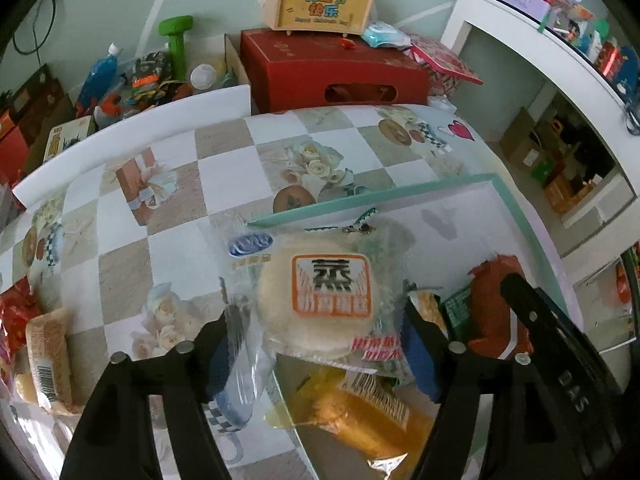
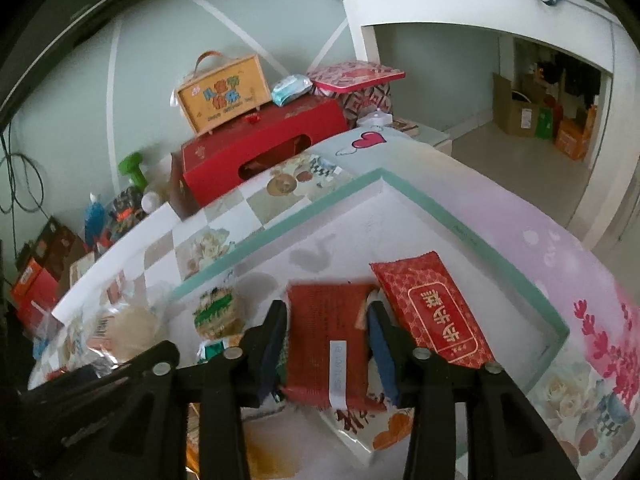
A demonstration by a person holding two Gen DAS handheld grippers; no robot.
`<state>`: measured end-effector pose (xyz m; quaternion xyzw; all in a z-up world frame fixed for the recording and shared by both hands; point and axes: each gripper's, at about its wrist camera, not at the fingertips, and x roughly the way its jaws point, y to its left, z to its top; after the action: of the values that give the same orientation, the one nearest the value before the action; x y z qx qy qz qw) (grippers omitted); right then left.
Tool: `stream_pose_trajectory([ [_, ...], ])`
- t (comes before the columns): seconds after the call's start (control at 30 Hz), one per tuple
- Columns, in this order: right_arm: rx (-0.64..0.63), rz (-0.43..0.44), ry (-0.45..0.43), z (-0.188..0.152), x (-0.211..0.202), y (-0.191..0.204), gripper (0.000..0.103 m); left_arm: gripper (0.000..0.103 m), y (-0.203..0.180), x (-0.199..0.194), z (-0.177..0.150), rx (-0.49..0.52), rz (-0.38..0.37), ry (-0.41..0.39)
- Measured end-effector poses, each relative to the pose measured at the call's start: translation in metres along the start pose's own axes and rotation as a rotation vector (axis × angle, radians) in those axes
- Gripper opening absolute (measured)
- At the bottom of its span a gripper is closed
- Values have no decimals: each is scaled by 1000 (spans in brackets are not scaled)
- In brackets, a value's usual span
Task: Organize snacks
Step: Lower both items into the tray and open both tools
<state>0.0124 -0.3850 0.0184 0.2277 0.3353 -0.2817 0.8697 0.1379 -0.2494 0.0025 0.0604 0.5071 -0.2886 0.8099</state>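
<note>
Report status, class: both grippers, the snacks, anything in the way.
Left gripper straddles round cake packet at box rim. Right gripper around red packet, jaws narrow. Second red packet lies beside it.

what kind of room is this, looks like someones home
Most likely a lived-in home room: a table under a floral checked tablecloth, gift boxes such as the red carton stacked by the wall, and a white shelf unit crowded with household bits.

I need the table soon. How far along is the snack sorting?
Done: red gold-lettered packet lies in the teal-rimmed tray. In hand: round pale cake in clear wrap between left gripper fingers; dark red packet between right gripper fingers. Left: tan barcoded packet outside.
</note>
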Motion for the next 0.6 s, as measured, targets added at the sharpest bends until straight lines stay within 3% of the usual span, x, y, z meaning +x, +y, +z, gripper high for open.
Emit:
stream_pose_trajectory([
  [0.23,16,-1,26,0,4,-3,49,77,8,-4,-4,-57,-10,-8],
  [0.33,19,-6,22,1,2,-3,50,83,8,-9,-2,-56,-20,-24],
  [0.37,20,-9,20,1,2,-4,60,86,8,-11,-2,-56,-18,-30],
  [0.4,23,-14,18,1,2,-5,77,90,9,-13,-2,-60,-15,-37],
  [0.43,29,-19,18,1,1,-6,81,92,12,-16,-2,-71,-9,-49],
  [0.6,29,-21,37,0,5,-7,82,96,31,-23,-8,-129,86,-93],
])
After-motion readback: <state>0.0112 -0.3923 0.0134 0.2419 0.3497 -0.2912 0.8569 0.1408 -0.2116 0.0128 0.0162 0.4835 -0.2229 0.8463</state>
